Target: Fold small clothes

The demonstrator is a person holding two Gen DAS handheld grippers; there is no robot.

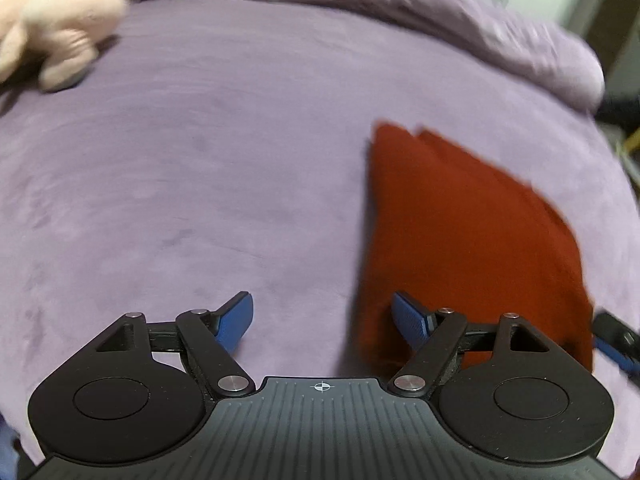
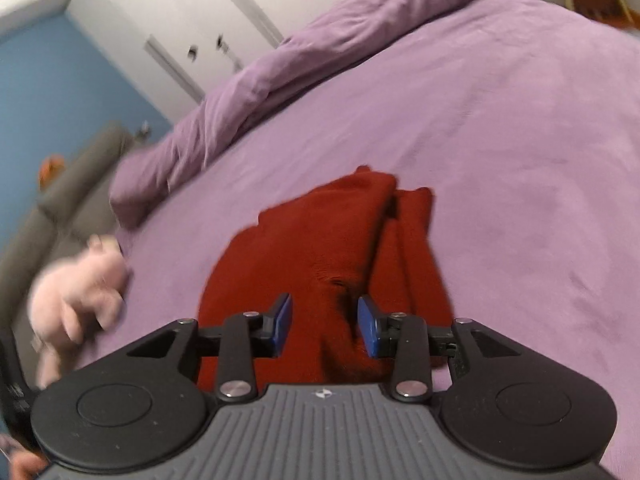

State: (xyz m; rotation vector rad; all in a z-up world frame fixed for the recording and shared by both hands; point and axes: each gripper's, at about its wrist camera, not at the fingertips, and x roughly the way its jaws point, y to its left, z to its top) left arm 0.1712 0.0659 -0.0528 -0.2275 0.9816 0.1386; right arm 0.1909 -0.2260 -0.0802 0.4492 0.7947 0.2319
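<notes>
The red garment (image 2: 328, 248), soft, light and limp knit, lies on the purple bed (image 2: 520, 160) at twelve o'clock of the released right claw (image 2: 324, 326); the left claw (image 1: 324, 320), also released, should pinch its near edge.

Folded garment (image 1: 460, 232) lies on bed (image 1: 200, 180), plush toy (image 1: 60, 28) well apart.

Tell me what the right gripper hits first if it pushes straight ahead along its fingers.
Most likely the red garment: the right gripper is open with the cloth lying between and beyond its fingers. Depth is unclear, so how soon it would touch is uncertain.
</notes>
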